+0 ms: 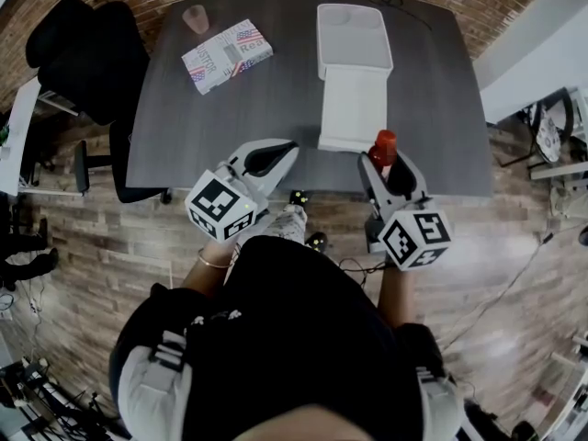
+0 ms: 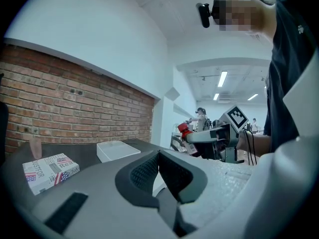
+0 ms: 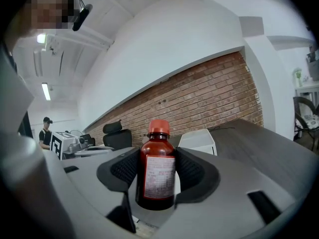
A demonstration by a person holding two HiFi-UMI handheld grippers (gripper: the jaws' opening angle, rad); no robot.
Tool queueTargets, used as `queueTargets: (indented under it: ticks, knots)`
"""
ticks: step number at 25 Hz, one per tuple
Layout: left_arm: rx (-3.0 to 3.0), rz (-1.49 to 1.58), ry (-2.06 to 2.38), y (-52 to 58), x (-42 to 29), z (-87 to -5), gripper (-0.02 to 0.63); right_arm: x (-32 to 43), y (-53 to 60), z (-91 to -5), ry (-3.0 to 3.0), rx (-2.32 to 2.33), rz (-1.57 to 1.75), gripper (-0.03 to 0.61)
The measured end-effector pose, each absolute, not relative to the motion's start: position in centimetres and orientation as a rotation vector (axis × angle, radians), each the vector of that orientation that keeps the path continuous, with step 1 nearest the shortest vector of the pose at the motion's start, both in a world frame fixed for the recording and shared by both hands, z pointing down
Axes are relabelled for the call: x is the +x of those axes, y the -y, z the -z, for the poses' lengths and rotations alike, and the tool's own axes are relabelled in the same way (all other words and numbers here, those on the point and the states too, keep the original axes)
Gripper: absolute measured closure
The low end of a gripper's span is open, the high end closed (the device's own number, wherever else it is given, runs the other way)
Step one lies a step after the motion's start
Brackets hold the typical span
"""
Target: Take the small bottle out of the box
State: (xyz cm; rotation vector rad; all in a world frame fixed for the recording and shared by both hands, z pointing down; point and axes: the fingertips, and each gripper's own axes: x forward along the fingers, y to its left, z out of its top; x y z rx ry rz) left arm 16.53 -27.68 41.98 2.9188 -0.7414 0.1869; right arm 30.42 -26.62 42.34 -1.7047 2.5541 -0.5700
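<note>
R gripper (image 1: pixel 384 161) clamps the red-capped amber bottle (image 3: pixel 158 176) upright over the desk's (image 1: pixel 276 108) near edge, clear of the white box (image 1: pixel 354 44), L gripper (image 2: pixel 158 159) closed w/ nothing; slack grip = likely floor drop.

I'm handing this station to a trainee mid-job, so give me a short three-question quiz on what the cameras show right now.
1. True or false: the small brown bottle with a red cap lies inside the open white rectangular box.
2. Multiple choice: the jaws of the left gripper are A) wide apart and empty, B) together with nothing between them, C) closed on the bottle.
3. Fill the blank: the bottle stands upright between the jaws of the ___ gripper.

Key
1: false, it is out of the box.
2: B.
3: right gripper.
</note>
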Motion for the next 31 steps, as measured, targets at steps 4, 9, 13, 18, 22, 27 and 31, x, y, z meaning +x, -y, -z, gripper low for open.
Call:
queueTargets:
  ticks: [4, 9, 13, 18, 22, 27, 31]
  knots:
    - [2.92, -0.187, 0.744, 27.7, 16.7, -41.7, 0.612, 30.3, 26.5, -42.0, -2.561, -1.693, 0.552, 0.357]
    - [2.93, -0.196, 0.751, 27.8, 16.7, -41.5, 0.612, 30.1, 26.5, -41.6, -2.588, -1.697, 0.506, 0.357]
    - [2.918, -0.191, 0.752, 27.8, 16.6, -41.7, 0.612, 29.9, 26.6, -41.8, -2.602, -1.69, 0.503, 0.357]
    - [2.918, -0.192, 0.76, 27.9, 16.2, -41.7, 0.612, 29.6, 26.6, -42.0, -2.612, -1.683, 0.512, 0.357]
    - [2.916, -0.188, 0.763, 28.0, 16.0, -41.8, 0.612, 29.3, 26.8, -42.1, -2.621, -1.678, 0.513, 0.357]
    - [2.906, -0.183, 0.778, 28.0, 15.5, -41.8, 0.612, 28.7, 26.8, -41.9, -2.645, -1.672, 0.489, 0.357]
    - [2.909, -0.177, 0.785, 28.1, 15.0, -41.6, 0.612, 28.3, 27.0, -41.8, -2.652, -1.669, 0.478, 0.357]
